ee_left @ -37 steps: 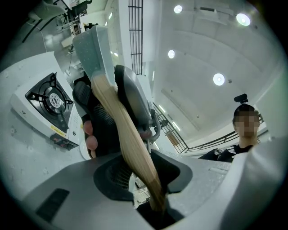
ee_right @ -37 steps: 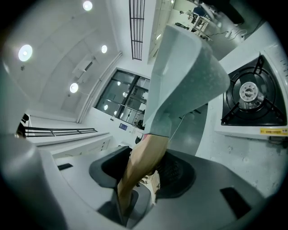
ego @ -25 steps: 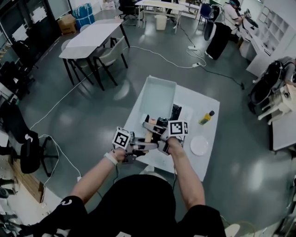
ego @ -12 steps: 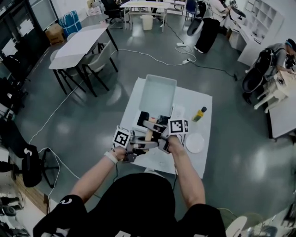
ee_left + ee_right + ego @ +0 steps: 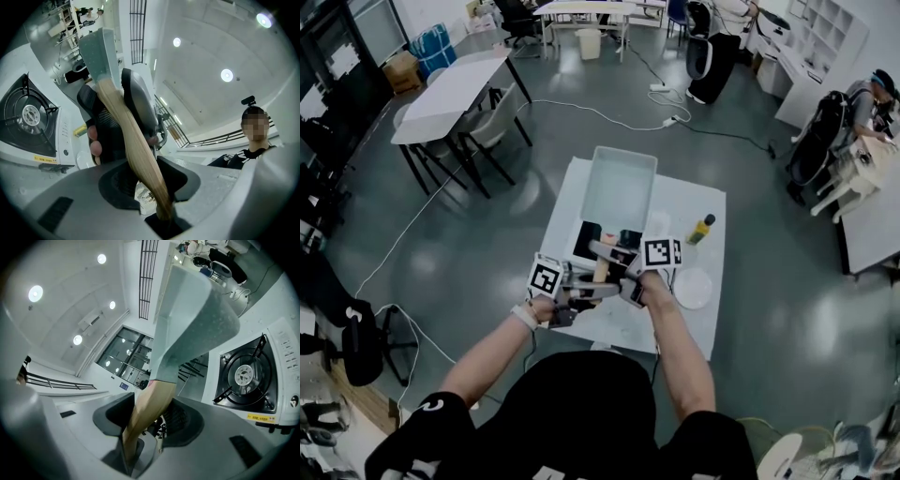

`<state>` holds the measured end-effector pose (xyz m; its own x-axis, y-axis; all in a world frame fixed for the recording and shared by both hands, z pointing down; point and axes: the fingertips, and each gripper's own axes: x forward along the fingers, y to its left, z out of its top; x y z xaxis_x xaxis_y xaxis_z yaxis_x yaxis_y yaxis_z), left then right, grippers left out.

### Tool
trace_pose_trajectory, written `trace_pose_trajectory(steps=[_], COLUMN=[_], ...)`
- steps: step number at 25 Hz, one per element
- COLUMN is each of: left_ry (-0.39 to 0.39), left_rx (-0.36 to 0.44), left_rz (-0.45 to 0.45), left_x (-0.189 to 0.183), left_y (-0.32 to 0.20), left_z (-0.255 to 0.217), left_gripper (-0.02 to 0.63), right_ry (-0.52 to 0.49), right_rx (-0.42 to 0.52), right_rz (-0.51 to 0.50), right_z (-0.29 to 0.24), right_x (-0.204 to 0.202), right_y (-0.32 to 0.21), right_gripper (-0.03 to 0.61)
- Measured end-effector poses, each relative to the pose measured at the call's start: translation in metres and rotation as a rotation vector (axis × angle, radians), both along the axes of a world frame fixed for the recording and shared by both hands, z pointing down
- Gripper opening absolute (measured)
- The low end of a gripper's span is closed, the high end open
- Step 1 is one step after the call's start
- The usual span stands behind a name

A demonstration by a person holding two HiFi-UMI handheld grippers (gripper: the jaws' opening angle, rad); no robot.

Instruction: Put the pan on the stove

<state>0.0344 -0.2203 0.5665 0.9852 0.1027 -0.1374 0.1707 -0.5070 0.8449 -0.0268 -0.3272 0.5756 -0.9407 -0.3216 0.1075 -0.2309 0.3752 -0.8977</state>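
A grey rectangular pan point(image 5: 621, 187) with a wooden handle point(image 5: 602, 272) is held up over the white table point(image 5: 712, 328). Both grippers are shut on that handle. My left gripper point(image 5: 592, 293) grips it from the left. My right gripper point(image 5: 607, 255) grips it from the right, a little nearer the pan. In the left gripper view the handle point(image 5: 133, 154) rises from between my jaws point(image 5: 157, 197) to the pan point(image 5: 99, 51), with the right gripper point(image 5: 138, 108) clamped higher up. The right gripper view shows the handle point(image 5: 147, 413) in my jaws point(image 5: 138, 432) below the pan point(image 5: 197, 319). The stove point(image 5: 589, 240) lies under the pan.
The stove's black burner appears at the left point(image 5: 28, 117) and at the right point(image 5: 243, 376) of the gripper views. A yellow bottle point(image 5: 700, 229) and a white plate point(image 5: 692, 289) stand on the table's right side. Chairs, tables and cables surround the table on the floor.
The head view has shifted a little, so the table sits slightly higher in frame. Both grippers keep their hold on the handle and the pan stays above the stove.
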Motion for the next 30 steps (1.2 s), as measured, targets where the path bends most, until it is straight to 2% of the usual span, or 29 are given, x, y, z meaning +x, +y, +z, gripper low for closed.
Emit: trace_pose_trajectory(steps=[5, 17, 25, 28, 30], left_ry=[-0.002, 0.006, 0.003, 0.005, 0.009], left_rx=[-0.008, -0.013, -0.016, -0.022, -0.024], left_rz=[0.001, 0.005, -0.009, -0.013, -0.013], left_x=[-0.013, -0.014, -0.016, -0.019, -0.022], left_y=[-0.003, -0.007, -0.011, -0.011, -0.012], left_z=[0.005, 0.010, 0.017, 0.017, 0.017], left_gripper=[0.101, 0.104, 0.104, 0.105, 0.106], right_ry=[0.014, 0.027, 0.031, -0.046, -0.012], right_rx=[-0.027, -0.059, -0.043, 0.030, -0.013], right_rz=[0.001, 0.005, -0.004, -0.059, -0.045], right_z=[0.006, 0.019, 0.025, 0.010, 0.017], right_x=[-0.013, -0.014, -0.015, -0.028, -0.028], right_y=[-0.002, -0.006, -0.010, -0.010, -0.010], right_gripper=[0.175, 0.175, 0.175, 0.175, 0.176])
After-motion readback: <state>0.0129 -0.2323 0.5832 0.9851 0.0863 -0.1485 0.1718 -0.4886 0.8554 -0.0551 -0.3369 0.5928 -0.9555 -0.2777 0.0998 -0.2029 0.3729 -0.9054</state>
